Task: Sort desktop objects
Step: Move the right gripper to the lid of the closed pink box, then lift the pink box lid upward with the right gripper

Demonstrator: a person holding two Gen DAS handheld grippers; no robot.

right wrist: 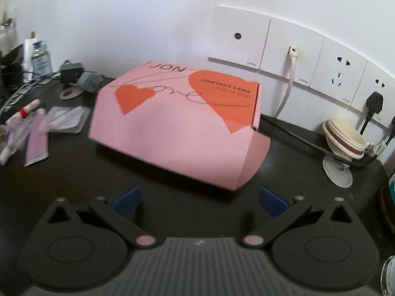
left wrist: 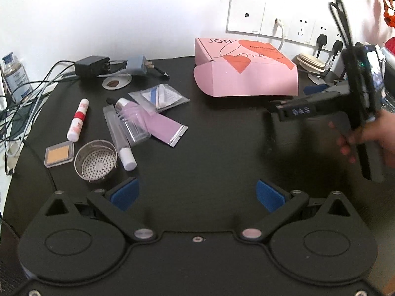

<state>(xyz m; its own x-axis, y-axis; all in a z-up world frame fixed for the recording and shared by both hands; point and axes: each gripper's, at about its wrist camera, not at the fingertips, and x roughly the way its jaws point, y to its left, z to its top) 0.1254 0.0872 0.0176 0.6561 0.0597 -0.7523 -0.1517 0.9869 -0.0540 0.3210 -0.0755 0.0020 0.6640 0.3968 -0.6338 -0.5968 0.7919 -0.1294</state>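
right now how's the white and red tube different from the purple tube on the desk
The white and red tube is round and capped at both ends; the purple tube is flat, with a crimped silver end. The white and red tube lies alone; the purple tube runs under a clear container. Both lie flat on the black desk.

- Even, soft indoor light; white wall (left wrist: 148,12) bright, black table (left wrist: 209,148) dark.
- Right wrist view blurred, worst left of the pink box (right wrist: 172,128).
- Fisheye bends edges, corners black.
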